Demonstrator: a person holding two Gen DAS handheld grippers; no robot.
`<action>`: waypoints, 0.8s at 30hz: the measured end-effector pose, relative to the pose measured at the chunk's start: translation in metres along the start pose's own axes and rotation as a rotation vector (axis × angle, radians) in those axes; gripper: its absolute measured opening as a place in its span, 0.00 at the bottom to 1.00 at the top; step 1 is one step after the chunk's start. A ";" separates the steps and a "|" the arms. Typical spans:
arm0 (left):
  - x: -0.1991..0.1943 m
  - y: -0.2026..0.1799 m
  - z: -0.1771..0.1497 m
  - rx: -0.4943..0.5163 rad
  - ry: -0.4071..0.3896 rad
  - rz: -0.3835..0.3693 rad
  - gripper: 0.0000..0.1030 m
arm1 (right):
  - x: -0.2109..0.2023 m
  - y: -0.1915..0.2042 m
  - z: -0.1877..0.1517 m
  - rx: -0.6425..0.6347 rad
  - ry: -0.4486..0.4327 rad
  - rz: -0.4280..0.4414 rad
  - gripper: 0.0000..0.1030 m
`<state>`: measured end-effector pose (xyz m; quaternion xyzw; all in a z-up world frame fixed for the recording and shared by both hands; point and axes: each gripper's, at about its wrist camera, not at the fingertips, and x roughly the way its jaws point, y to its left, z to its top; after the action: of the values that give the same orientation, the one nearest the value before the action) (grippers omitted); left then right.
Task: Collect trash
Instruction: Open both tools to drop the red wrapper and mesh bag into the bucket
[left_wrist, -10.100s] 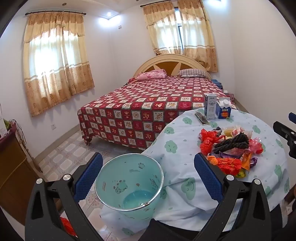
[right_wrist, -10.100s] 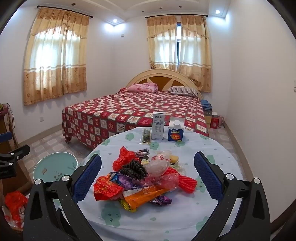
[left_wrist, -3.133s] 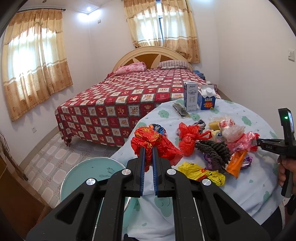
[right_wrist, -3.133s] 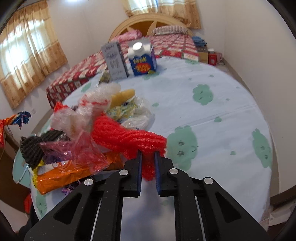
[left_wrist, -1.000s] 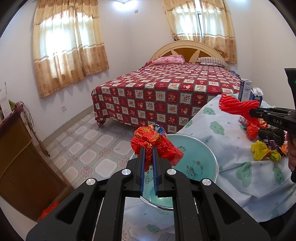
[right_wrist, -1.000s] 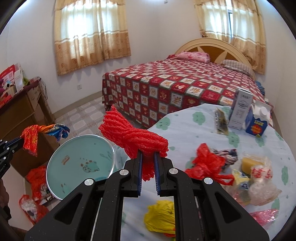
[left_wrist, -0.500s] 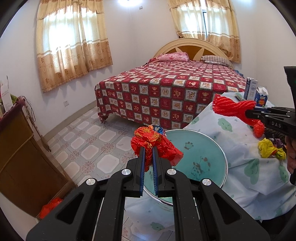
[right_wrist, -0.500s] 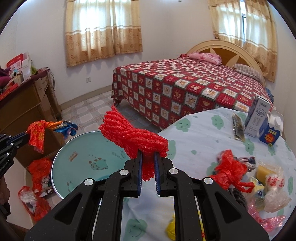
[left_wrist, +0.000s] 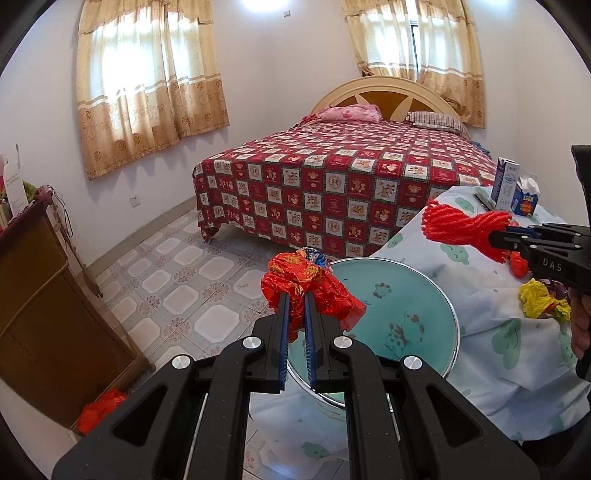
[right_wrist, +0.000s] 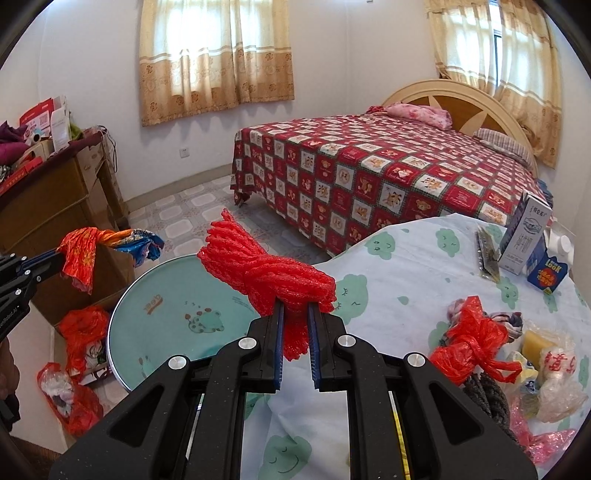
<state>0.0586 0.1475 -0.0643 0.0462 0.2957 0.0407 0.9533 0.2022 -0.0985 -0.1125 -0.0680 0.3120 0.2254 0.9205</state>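
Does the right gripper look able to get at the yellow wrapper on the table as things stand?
Probably not: the right gripper is shut on the red foam net, so its fingers aren't free for the yellow wrapper.

Bin bottom hidden behind left gripper fingers, lower frame. Person's hand cut off at right edge. Carton print too small to read. Cabinet clutter, upper left, partly cropped. Wrapper text illegible.

Both wrist views look down along their tongs, sharing the teal bin, table and bed.
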 end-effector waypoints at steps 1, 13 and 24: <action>0.000 0.000 0.000 0.000 -0.001 0.000 0.08 | 0.000 0.000 0.000 -0.001 0.000 0.002 0.12; -0.002 -0.004 0.000 0.000 -0.003 -0.007 0.08 | 0.001 0.006 0.000 -0.008 0.004 0.010 0.12; -0.001 -0.020 -0.004 0.020 0.008 -0.067 0.33 | 0.013 0.019 -0.010 -0.038 0.046 0.065 0.36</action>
<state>0.0559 0.1275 -0.0694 0.0457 0.3012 0.0061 0.9525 0.1974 -0.0799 -0.1277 -0.0803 0.3309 0.2593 0.9038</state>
